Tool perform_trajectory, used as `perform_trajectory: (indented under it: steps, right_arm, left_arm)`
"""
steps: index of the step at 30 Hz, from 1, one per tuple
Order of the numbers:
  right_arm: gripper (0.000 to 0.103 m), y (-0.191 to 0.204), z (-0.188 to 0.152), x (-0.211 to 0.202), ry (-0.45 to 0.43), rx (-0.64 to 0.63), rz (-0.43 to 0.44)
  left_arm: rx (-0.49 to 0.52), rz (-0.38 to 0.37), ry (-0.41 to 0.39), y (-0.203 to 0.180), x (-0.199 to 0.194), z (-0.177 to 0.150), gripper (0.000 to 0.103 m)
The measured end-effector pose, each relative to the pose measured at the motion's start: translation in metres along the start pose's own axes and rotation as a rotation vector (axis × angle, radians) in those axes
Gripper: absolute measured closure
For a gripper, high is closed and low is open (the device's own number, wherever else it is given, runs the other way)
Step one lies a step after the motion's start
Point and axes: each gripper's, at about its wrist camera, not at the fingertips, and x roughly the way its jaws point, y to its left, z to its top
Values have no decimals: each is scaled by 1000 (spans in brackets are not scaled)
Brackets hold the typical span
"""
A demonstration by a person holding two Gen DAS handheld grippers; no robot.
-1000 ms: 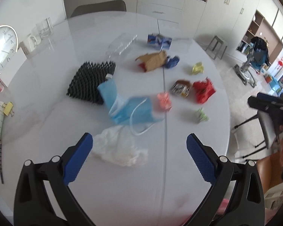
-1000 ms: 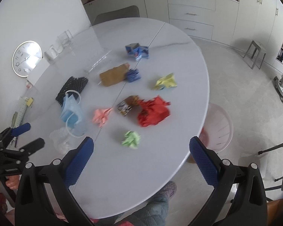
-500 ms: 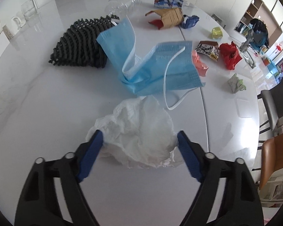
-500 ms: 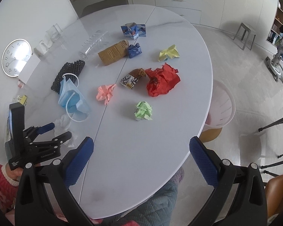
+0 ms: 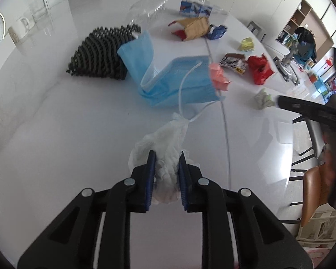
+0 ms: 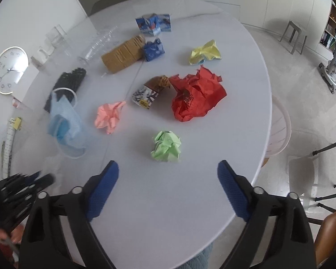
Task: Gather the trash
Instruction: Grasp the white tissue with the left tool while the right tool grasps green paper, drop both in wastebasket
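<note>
Left hand-held gripper [image 5: 166, 157] just closed, clamped on white crumpled tissue [image 5: 165, 143]; right [image 6: 168, 168] apart, green wad [image 6: 166, 146] just ahead.

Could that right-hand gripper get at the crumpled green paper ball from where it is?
Probably yes: the right gripper has open, empty jaws, and the green paper ball lies just ahead on bare table.

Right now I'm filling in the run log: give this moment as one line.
left gripper: closing on white crumpled plastic | right gripper: open, narrowing, empty, above green paper ball | table: other trash uncollected
</note>
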Motion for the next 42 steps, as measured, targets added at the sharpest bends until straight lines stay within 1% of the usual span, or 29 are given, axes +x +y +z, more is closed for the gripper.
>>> perform_trajectory:
  steps: [1, 3, 5, 7, 8, 9, 10, 13, 17, 19, 22, 25, 27, 28, 30, 32, 35, 36, 37, 39, 40, 41, 42]
  right_arm:
    - [24, -1, 3, 8, 9, 0, -6]
    - [27, -1, 5, 19, 22, -13, -8]
    - [36, 0, 5, 26, 37, -26, -19]
    - [52, 1, 4, 32, 55, -38, -14]
    - [55, 1, 3, 31, 46, -47, -19]
    - [67, 1, 3, 31, 49, -57, -7]
    - [70, 0, 2, 30, 52, -57, 11]
    - [70, -6, 1, 27, 54, -46, 44]
    - [70, -25, 0, 5, 32, -18, 76]
    - [70, -41, 2, -10, 12, -3, 81]
    - [70, -76, 6, -36, -23, 17, 53]
    - [70, -116, 13, -59, -54, 39, 5]
    - [70, -148, 20, -74, -79, 55, -33]
    - [70, -164, 24, -80, -92, 61, -50]
    - [70, -195, 31, -90, -111, 70, -77]
    - [70, -219, 39, -94, -118, 80, -83]
    - [70, -255, 53, -94, -119, 78, -84]
    - [70, -264, 57, -92, -114, 74, -85]
    - [70, -270, 60, -91, -109, 73, -82]
    - [70, -285, 67, -87, -103, 75, -63]
    - [70, -290, 70, -84, -101, 73, -55]
    - [70, -294, 73, -82, -97, 71, -48]
    - [70, -296, 74, -81, -95, 69, -45]
  left_arm:
    - [7, -1, -11, -3, -9, -1, 83]
    - [10, -5, -33, -8, -22, 0, 83]
    - [19, -18, -49, -15, -31, 5, 83]
    - [33, -16, -65, -22, -38, 9, 83]
    - [42, -14, -74, -26, -40, 12, 83]
    - [46, -14, -80, -29, -41, 14, 83]
    - [50, -17, -83, -33, -42, 17, 83]
    - [57, -21, -86, -40, -44, 23, 83]
    - [84, -20, -85, -59, -42, 31, 83]
    - [103, -43, -88, -76, -41, 40, 83]
    - [135, -90, -92, -107, -39, 56, 83]
    - [190, -162, -108, -160, -33, 82, 83]
    - [229, -195, -117, -192, -26, 96, 83]
    - [257, -214, -120, -216, -19, 107, 83]
    - [285, -244, -114, -250, -5, 123, 83]
    - [295, -277, -93, -281, 13, 141, 83]
    - [290, -297, -66, -324, 48, 170, 82]
    - [287, -293, -60, -331, 56, 174, 80]
    - [277, -299, -37, -344, 71, 184, 76]
    - [258, -310, -5, -357, 87, 195, 61]
    - [235, -313, 10, -364, 97, 202, 51]
    - [221, -307, 13, -367, 102, 206, 44]
    - [206, -299, 11, -370, 105, 210, 42]
